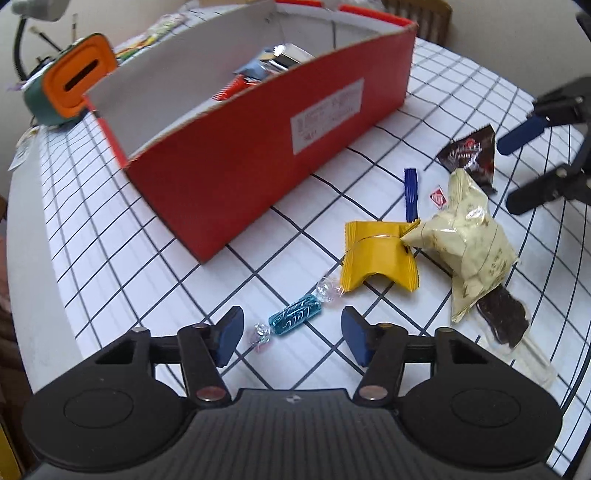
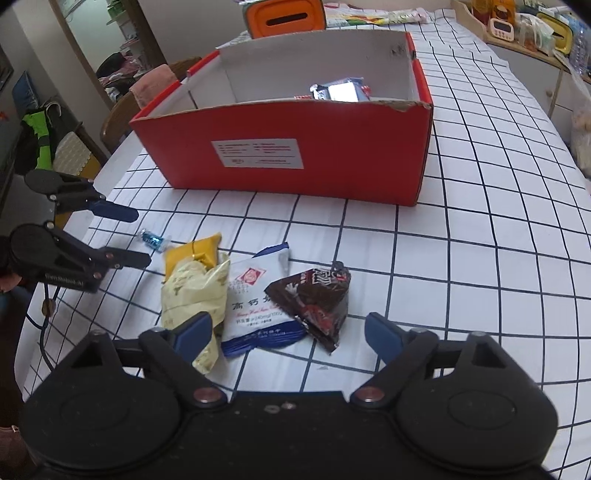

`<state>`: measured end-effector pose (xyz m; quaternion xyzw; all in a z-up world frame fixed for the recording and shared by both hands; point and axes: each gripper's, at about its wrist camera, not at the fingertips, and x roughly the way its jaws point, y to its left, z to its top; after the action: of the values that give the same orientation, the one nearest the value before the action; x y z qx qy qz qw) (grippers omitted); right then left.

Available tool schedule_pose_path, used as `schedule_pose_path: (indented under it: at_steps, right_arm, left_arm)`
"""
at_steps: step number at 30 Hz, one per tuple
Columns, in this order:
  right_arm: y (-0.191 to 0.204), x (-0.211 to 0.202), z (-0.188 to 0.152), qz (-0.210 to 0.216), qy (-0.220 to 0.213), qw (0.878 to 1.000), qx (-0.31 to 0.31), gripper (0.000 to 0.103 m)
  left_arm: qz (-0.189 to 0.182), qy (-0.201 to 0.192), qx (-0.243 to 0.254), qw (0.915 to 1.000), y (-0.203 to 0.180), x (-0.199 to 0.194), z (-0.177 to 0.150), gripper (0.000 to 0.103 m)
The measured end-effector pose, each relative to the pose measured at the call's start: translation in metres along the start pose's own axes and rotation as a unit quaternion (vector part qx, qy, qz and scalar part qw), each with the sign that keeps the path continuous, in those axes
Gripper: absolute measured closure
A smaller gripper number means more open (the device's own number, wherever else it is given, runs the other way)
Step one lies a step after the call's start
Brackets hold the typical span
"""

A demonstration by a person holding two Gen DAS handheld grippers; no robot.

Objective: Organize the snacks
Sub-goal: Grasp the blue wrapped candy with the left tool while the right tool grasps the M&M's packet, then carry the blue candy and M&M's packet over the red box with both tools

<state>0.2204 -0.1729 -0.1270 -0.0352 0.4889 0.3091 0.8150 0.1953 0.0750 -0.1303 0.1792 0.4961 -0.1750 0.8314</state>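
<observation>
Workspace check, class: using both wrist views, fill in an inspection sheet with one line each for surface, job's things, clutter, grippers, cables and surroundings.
Surface: white tablecloth with a dark grid.
Job's things: red box, open, some snacks already inside; loose on the cloth in front of it lie a blue candy, yellow packet, cream packet, white-and-blue packet and dark brown packet.
Clutter: orange-topped container behind the box.
Grippers: left gripper open, straddling the blue candy; right gripper open, empty, at the packets.
Cables: dark cord near the orange-topped container.
Surroundings: chairs at the table's edge; shelf with small items.
</observation>
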Motion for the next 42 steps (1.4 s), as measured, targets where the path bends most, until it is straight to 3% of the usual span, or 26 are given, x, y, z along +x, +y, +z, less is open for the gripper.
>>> schedule_pose_path:
  at_steps: [10, 19, 21, 27, 36, 42]
  right_arm:
    - [-0.013, 0.014, 0.011, -0.017, 0.006, 1.000, 0.005, 0.027]
    - [-0.020, 0.024, 0.012, -0.015, 0.008, 1.000, 0.012, 0.049]
    - [-0.019, 0.023, 0.013, -0.015, 0.004, 1.000, 0.012, 0.057]
    - [-0.019, 0.021, 0.013, -0.026, -0.008, 0.999, 0.024, 0.067]
    - [-0.021, 0.011, 0.008, -0.041, -0.029, 0.998, 0.043, 0.071]
    - [-0.017, -0.006, 0.007, -0.046, -0.052, 0.996, 0.048, 0.072]
  left_arm:
    - [-0.026, 0.007, 0.009, 0.9996, 0.000, 0.010, 0.008, 0.065]
    - [-0.027, -0.003, -0.026, 0.9993, -0.009, 0.008, 0.001, 0.090]
    - [-0.020, -0.004, -0.035, 0.9992, -0.012, 0.007, 0.001, 0.091]
    - [-0.004, -0.004, -0.096, 0.9953, -0.012, 0.005, -0.005, 0.091]
    - [-0.001, -0.015, -0.210, 0.9775, -0.005, -0.006, -0.021, 0.091]
    - [0.007, -0.039, -0.260, 0.9647, -0.003, -0.021, -0.033, 0.091]
